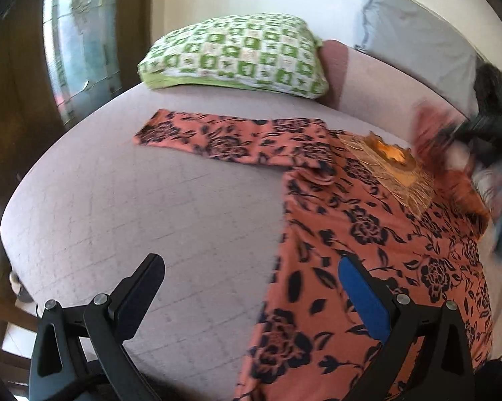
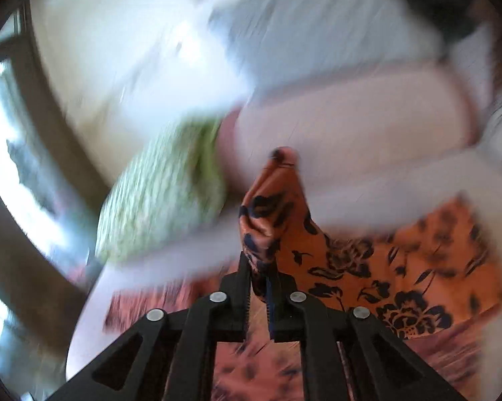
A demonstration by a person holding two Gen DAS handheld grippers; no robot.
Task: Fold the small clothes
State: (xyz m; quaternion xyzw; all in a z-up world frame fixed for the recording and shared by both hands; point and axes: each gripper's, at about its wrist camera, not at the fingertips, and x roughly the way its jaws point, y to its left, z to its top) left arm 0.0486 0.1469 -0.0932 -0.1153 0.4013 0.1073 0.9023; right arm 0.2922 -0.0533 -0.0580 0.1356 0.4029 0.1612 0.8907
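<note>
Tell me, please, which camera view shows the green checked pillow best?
The left wrist view: the pillow lies sharp and whole at the far end of the bed, beyond the floral garment. The right wrist view shows only a motion-blurred green smear left of the cloth held in the right gripper.

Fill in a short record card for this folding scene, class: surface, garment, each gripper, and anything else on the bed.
Surface: bed with a pale quilted cover
Garment: orange top with black flowers, laid flat, one sleeve stretched toward the pillow
Neckline: gold embroidered panel
Left gripper: open, holding nothing, above the garment's edge
Right gripper: shut on a bunched piece of the orange top, lifted; view motion-blurred
Other item: green and white checked pillow at the far end
</note>
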